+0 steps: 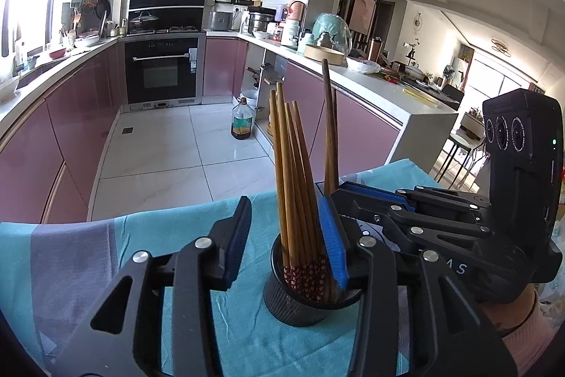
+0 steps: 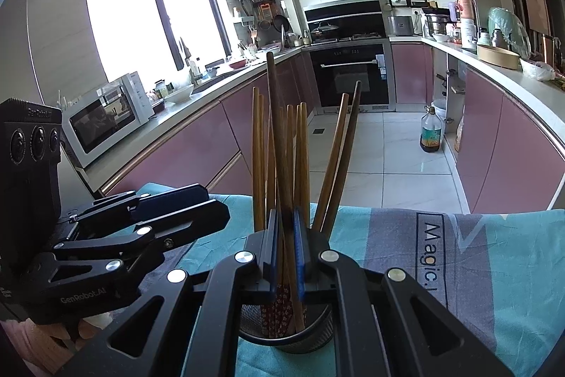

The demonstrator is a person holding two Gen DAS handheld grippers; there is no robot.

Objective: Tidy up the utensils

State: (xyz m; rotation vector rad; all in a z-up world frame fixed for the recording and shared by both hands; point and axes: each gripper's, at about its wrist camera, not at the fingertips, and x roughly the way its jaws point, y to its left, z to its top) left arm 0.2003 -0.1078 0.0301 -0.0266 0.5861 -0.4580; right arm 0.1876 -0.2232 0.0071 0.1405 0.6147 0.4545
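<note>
The right gripper (image 2: 285,257) pinches dark wooden chopsticks (image 2: 282,165) standing in the black mesh cup (image 2: 300,338), directly below its fingers; their long axis runs near upright, tips up. The left gripper (image 1: 287,232) stands spread around the lighter bundle (image 1: 293,172). Risk: a sideways pull could tip the cup.

Lighting: daylight, bright; window (image 2: 141,20) blown out to white, glare spilling onto the counter (image 2: 197,105) nearby. Floor tiles (image 1: 169,143) show soft reflections. Focus: sharp throughout. Distortion: strong fisheye bending, dark vignette at corners.
</note>
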